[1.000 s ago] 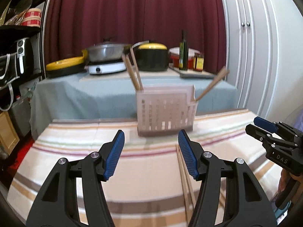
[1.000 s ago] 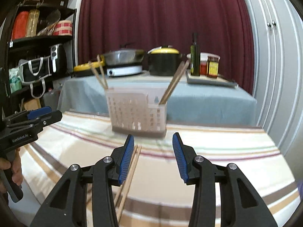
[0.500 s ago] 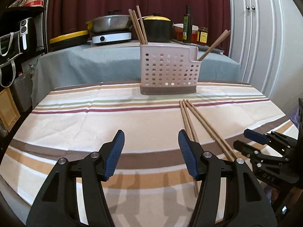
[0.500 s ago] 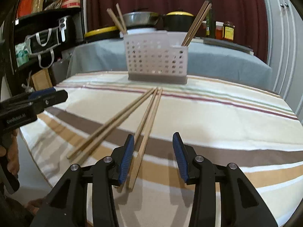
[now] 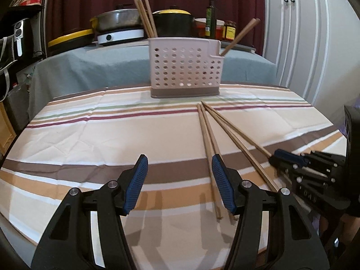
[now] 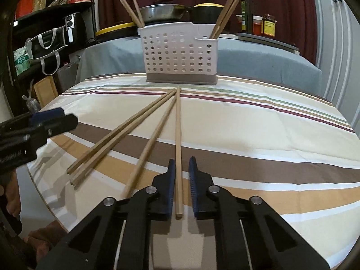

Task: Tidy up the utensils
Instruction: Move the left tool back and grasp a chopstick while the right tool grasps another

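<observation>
Several wooden chopsticks lie loose on the striped tablecloth (image 6: 247, 121). My right gripper (image 6: 181, 164) sits low over the near end of one chopstick (image 6: 177, 130); its jaws are narrowed to a slim gap around it, and the stick still rests on the cloth. A single chopstick (image 6: 155, 135) and a pair (image 6: 121, 135) fan out to the left. The white perforated utensil holder (image 6: 180, 54) stands at the table's far side with chopsticks (image 6: 227, 9) upright in it. My left gripper (image 5: 180, 162) hovers open over bare cloth, left of the chopsticks (image 5: 207, 139), with nothing in it.
Behind the holder (image 5: 184, 67) is a grey-covered counter (image 5: 90, 67) with pans, a cooker, a black pot and bottles. Dark shelves (image 6: 45, 33) with bags stand left, white cabinet doors (image 5: 303, 33) right. The table's rounded near edge (image 6: 45, 193) lies close to both grippers.
Both grippers dropped from the holder toward the table's near edge. The right jaws narrowed around one chopstick, which now lies split from its partner. The left gripper stayed open.
</observation>
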Tool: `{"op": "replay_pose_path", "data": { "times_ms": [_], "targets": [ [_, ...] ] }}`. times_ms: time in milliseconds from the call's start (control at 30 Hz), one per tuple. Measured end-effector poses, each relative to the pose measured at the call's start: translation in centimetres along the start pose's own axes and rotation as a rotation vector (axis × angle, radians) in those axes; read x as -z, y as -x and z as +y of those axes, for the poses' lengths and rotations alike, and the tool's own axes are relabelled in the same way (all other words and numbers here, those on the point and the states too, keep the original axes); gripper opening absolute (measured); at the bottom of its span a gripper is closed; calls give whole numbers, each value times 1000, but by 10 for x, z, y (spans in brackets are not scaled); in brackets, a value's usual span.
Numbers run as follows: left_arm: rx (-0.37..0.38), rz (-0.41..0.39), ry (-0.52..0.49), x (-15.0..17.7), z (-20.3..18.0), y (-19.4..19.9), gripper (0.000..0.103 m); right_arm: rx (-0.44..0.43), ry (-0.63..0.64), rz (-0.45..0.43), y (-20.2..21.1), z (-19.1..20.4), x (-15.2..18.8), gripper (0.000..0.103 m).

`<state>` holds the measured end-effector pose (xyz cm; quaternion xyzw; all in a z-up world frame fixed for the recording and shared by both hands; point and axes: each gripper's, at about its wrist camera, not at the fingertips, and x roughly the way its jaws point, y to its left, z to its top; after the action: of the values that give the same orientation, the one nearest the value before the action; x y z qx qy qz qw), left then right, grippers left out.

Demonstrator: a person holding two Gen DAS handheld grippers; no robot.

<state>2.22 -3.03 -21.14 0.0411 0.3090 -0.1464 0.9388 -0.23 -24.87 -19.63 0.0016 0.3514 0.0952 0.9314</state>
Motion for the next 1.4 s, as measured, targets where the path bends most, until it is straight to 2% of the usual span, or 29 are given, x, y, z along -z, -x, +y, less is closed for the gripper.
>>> {"op": "replay_pose_path", "data": {
  "times_ms": [200, 433, 567, 667, 733, 900, 1133, 1233, 1400],
  "targets": [
    [26, 31, -10, 10, -7, -7, 57, 27, -23, -7, 4, -14, 2, 11],
    [37, 73, -28, 21, -15, -16, 46, 26, -27, -14, 5, -19, 3, 11],
    [44, 82, -40, 27, -17, -18, 37, 22, -27, -21, 5, -20, 3, 11],
    [55, 73, -53, 29, -17, -16, 21, 6, -30, -33, 6, -21, 5, 12],
    [62, 72, -50, 29, -16, -17, 16, -2, -30, -41, 7, -22, 7, 12],
    [72, 70, -54, 30, -14, -16, 7, -25, -20, -61, 12, -24, 12, 13],
    [71, 66, -55, 31, -15, -15, 6, -42, -4, -79, 16, -23, 18, 12],
    [72, 58, -58, 30, -15, -12, 6, -47, -3, -82, 17, -23, 17, 7],
    [71, 25, -62, 22, -12, -3, 6, -41, 16, -113, 26, -18, 9, 6]
  ]
}}
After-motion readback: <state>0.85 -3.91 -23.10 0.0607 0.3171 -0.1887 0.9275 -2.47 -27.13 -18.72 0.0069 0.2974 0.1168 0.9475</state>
